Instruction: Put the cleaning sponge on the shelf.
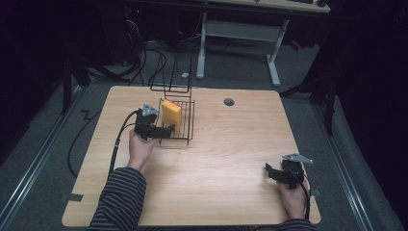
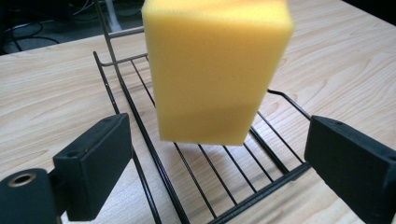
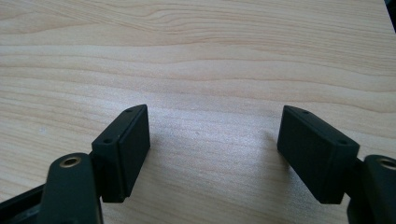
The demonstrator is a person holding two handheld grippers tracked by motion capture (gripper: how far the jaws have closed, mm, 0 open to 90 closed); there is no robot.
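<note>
Standing on end in a black wire rack (image 2: pixel 196 172), a porous yellow foam sponge (image 2: pixel 212 70) forms a soft rectangular block. The left gripper (image 1: pixel 166 131) faces it with flat black fingers (image 2: pixel 98 163) spread, touching nothing. On the pale wood-grain surface (image 3: pixel 210 60) the right gripper (image 1: pixel 270 172) rests open and empty.

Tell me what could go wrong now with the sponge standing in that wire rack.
The yellow sponge stands on end on the thin wires of the black rack, so it may tip over. The left gripper has open jaws straddling the rack's near edge, apart from the sponge; pulling away carelessly could snag a wire and drag the rack.
</note>
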